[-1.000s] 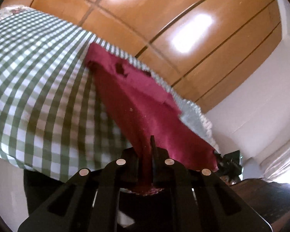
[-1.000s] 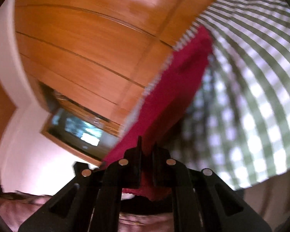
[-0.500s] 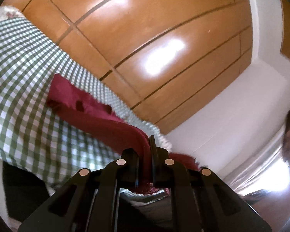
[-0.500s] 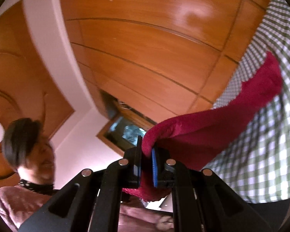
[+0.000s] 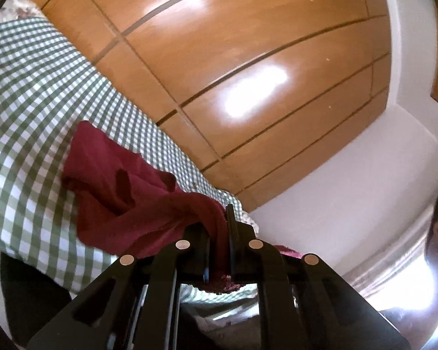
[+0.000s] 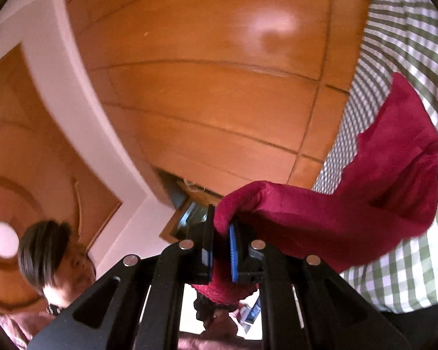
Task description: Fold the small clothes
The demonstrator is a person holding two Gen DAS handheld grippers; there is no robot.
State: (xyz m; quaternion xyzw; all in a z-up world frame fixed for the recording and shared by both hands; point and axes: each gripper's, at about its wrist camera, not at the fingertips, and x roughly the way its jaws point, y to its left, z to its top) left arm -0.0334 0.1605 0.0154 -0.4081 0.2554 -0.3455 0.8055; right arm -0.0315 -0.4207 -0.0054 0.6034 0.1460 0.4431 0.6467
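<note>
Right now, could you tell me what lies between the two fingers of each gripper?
The red cloth: the left gripper pinches one edge in the left wrist view, and the right gripper pinches another part in the right wrist view.

A dark crimson knit garment point(image 5: 137, 204) lies over a green-and-white gingham cloth point(image 5: 35, 110). The black plastic left tongs point(image 5: 217, 250) and black right tongs point(image 6: 220, 250) both show; the right ones carry bright blue pads point(image 6: 233, 258). Glossy orange-brown wooden panels point(image 5: 248, 58) have dark seams beside a plain white wall point(image 5: 365, 192).
</note>
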